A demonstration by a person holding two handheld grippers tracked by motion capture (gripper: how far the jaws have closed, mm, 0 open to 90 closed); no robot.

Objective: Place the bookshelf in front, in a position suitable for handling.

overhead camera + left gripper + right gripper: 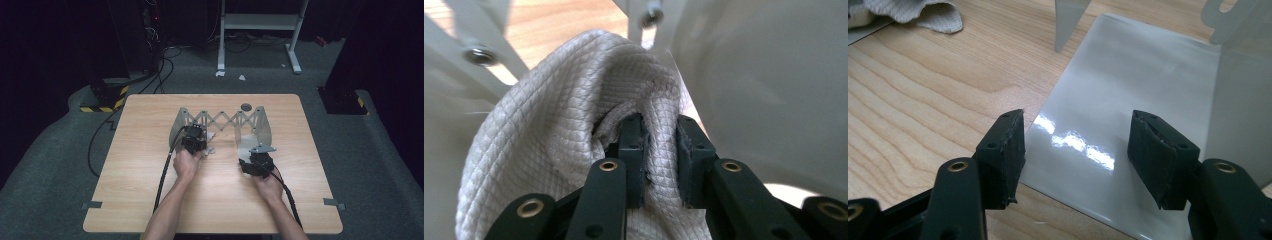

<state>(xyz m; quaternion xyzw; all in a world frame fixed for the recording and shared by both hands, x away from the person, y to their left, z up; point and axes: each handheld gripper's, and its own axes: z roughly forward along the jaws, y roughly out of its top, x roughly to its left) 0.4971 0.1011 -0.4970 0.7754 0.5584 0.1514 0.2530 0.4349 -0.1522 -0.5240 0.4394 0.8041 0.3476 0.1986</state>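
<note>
High view: fixed above the person's side, looking forward and down; takes in the whole tabletop (150,200), both forearms and the dark floor beyond, from well back
Left gripper view: rides on the left hand-held gripper (660,152), looking along its black jaws; very close, pressed up to a quilted white cloth (549,150) with the grey rack (774,90) right behind
Right gripper view: rides on the right hand-held gripper (1075,155), looking down and forward at a low angle; close to the rack's glossy base plate (1128,85)
Shared: cloth (923,12) sits far off in the right gripper view's upper left corner; rack (220,122) and wood grain appear in all three
</note>
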